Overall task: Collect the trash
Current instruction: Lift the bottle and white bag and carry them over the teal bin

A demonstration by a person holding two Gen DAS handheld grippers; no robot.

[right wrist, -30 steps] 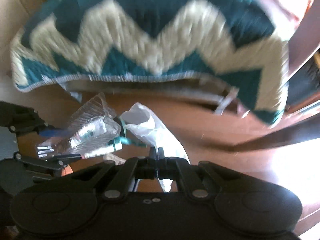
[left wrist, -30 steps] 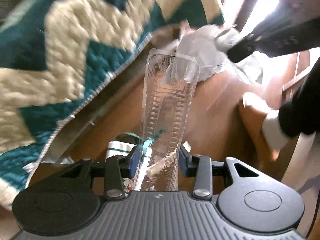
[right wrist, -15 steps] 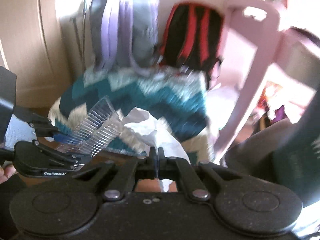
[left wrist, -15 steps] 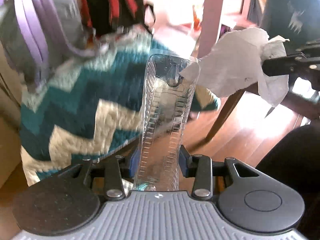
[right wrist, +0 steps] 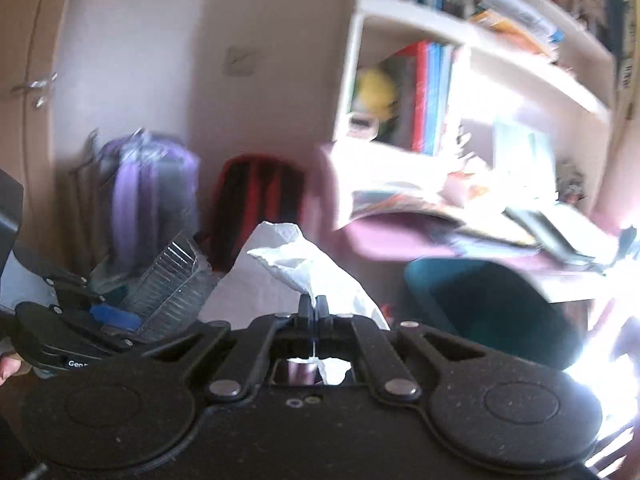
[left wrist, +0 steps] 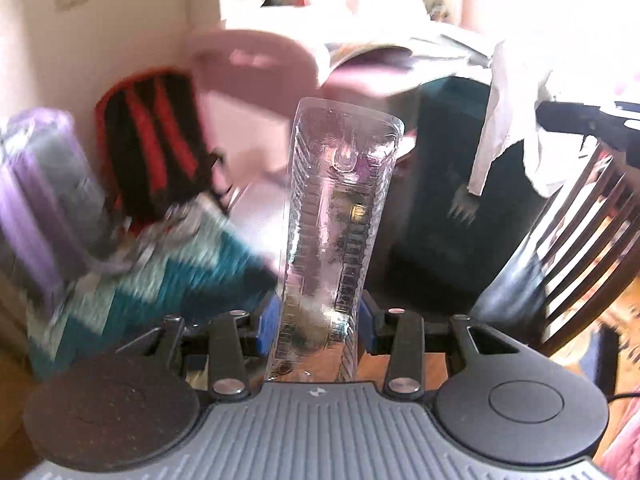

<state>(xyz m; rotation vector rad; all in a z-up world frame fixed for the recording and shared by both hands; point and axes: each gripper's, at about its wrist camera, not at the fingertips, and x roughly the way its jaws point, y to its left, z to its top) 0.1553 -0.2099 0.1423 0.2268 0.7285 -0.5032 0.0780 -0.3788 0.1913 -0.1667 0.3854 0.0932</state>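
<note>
Pretty cluttered room: a pale wall (right wrist: 256, 12) with a purple backpack (right wrist: 148, 192) and a red-black backpack (right wrist: 256, 200) leaning against it. White bookshelf (right wrist: 472, 64) over a messy pink desk (right wrist: 440, 236), teal chair (right wrist: 492, 304), strong sunlight from the right.

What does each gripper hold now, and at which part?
The left gripper holds a clear plastic tray near its lower end. The right gripper pinches a crumpled white tissue at its lower part.

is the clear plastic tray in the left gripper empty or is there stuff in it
Empty: the clear plastic tray, clamped in the left gripper, shows only background through its ribbed walls.
</note>
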